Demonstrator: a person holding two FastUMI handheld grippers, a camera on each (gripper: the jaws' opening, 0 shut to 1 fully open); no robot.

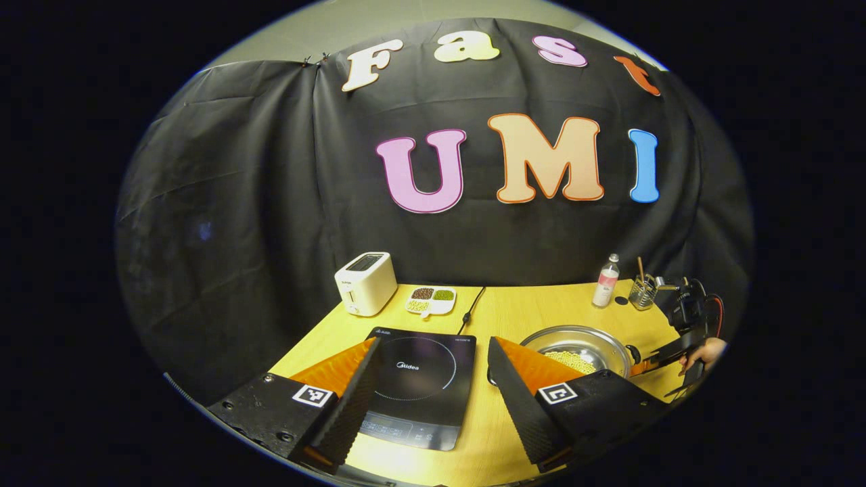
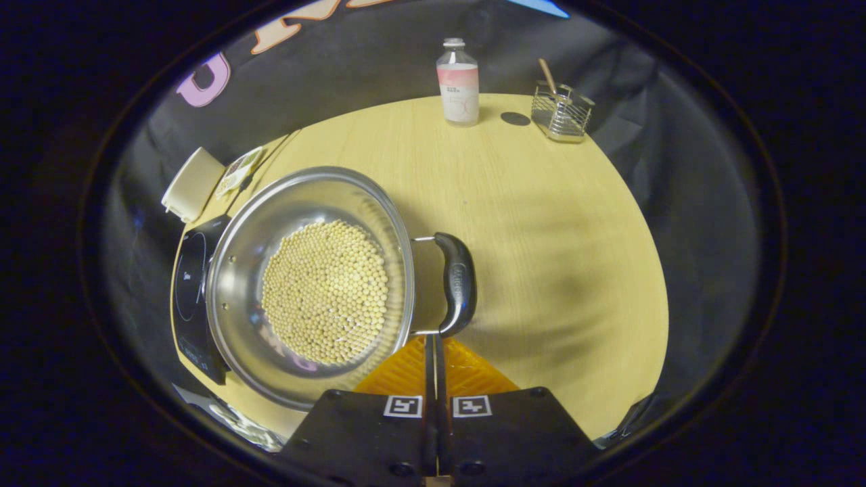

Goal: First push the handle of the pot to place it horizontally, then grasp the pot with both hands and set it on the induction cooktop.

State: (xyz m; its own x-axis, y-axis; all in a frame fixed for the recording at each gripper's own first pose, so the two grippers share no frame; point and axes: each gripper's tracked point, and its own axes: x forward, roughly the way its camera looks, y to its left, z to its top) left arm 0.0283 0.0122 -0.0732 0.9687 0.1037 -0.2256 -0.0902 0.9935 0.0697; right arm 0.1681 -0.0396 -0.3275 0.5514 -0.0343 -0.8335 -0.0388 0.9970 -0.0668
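A: On the desk (image 2: 541, 223), right of the induction cooktop (image 1: 419, 379), sits the pot (image 2: 308, 284), its bottom covered in pale beans (image 2: 325, 291). Why is the right tool (image 2: 436, 348) pinched together with nothing between its fingers?

B: I'd judge it is set up for pushing, not gripping. Clenched, the fingers make one narrow blade, and the tip sits just at the near end of the pot's handle (image 2: 457, 281), so a nudge there would swing it.

A: And the left tool (image 1: 429, 379)?

B: Released, fingers spread wide, hovering over the near edge of the cooktop and carrying nothing. It looks parked until the two-handed lift.

A: Anything in the way?

B: The toaster (image 1: 365, 283), sectioned dish (image 1: 431, 299), bottle (image 2: 458, 81) and wire holder (image 2: 560, 111) stand along the far edge, well apart from the pot.
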